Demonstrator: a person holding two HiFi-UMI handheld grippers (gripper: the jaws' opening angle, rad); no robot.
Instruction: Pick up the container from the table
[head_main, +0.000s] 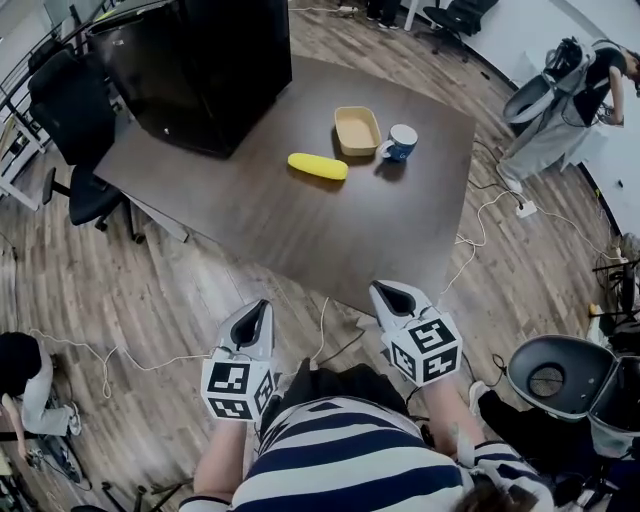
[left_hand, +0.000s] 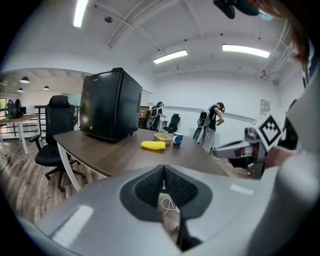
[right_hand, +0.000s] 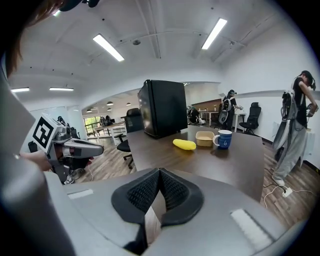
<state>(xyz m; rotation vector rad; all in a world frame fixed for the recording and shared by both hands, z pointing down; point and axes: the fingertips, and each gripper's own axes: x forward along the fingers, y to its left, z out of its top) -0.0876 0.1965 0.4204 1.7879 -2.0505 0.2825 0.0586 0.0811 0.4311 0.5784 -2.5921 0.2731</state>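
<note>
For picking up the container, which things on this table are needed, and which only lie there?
Needed: tan container, table under it, left gripper, right gripper (both shut, empty).
Only lying there: yellow banana-shaped object, blue mug, black cabinet.

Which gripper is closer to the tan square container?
Right. The right gripper is almost straight below the tan square container in the head view; the left gripper is farther off, down and to its left.

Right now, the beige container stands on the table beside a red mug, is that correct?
No, the mug is blue, not red, as the head view shows. The beige container does stand on the table beside it.
</note>
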